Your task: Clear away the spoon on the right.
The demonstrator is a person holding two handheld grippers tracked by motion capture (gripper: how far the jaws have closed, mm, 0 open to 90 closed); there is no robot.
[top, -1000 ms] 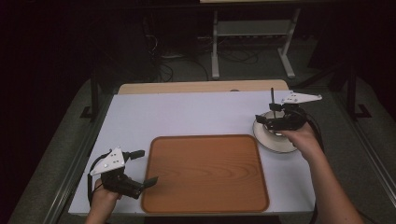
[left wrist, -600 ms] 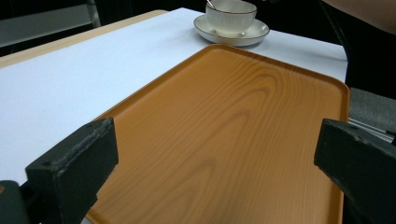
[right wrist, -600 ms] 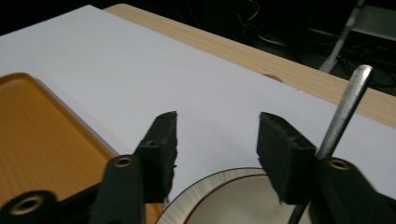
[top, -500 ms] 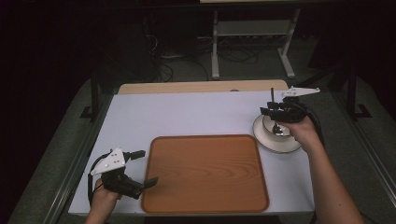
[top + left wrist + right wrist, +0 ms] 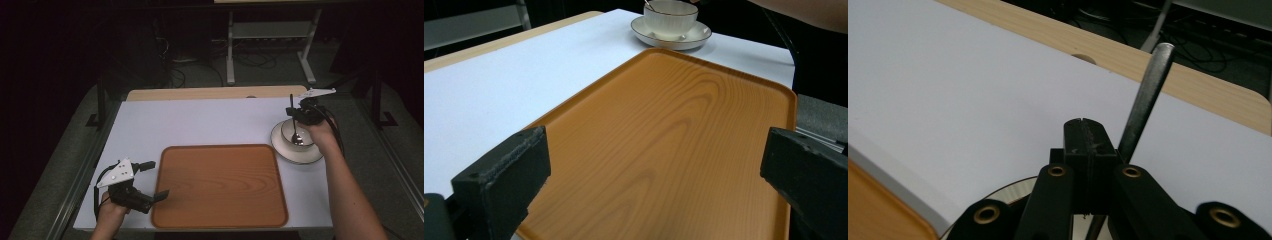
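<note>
The right gripper (image 5: 296, 114) pinched a spoon (image 5: 294, 125) between its fingers, holding it upright with its bowl down in the cup (image 5: 296, 135) on a saucer (image 5: 285, 150) at the white worktop's (image 5: 210, 122) right side. The left gripper (image 5: 150, 180), fingers spread wide, hovered at the wooden tray's (image 5: 220, 185) near left corner.
</note>
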